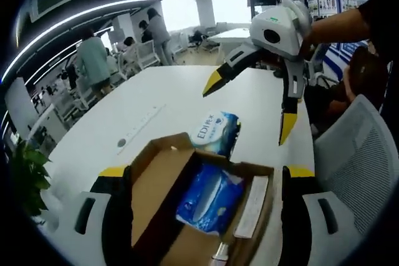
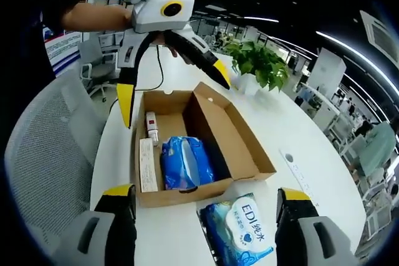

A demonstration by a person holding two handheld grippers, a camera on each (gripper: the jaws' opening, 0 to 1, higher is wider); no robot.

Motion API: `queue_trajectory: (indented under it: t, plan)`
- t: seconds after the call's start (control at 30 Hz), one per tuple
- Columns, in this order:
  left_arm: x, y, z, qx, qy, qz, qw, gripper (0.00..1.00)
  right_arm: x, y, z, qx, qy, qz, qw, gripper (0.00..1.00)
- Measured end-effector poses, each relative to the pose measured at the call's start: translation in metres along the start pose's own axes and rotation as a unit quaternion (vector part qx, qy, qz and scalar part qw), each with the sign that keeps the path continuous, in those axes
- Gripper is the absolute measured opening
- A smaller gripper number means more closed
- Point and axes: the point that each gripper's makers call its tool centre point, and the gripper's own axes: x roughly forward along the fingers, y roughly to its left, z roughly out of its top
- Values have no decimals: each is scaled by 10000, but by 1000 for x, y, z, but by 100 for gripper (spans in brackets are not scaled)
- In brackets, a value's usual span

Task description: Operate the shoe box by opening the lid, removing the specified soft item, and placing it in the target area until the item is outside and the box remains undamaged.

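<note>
An open shoe box (image 2: 199,147) sits mid-frame, a blue tissue pack (image 2: 185,162) inside. A second pack (image 2: 240,233) lies at lower centre on the white table (image 2: 299,135). The left gripper (image 2: 171,101) and right gripper (image 1: 249,111) both gape wide, empty.

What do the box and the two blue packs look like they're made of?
Box: brown cardboard, matte, with folded flaps. Pack inside and pack on the table: thin glossy plastic film, crinkled and catching light, likely wrapping soft tissues, going by the squashy shape.

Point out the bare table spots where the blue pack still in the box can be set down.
Free: white table between the box's open lid and the plant. Crowded: the EDI tissue pack lies against the shoe box; inside, blue pack sits beside a strip.
</note>
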Motion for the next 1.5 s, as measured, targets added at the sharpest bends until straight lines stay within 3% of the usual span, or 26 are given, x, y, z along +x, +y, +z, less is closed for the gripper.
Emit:
queue_trajectory:
  t: [0.93, 1.5]
  plan:
    - [-57, -7, -32, -389, -414, 578, 9967, 99, 35, 19, 21, -437, -150, 82, 9989, 73]
    - [-91, -16, -51, -786, -732, 1102, 9881, 99, 51, 20, 26, -654, -121, -94, 9977, 58]
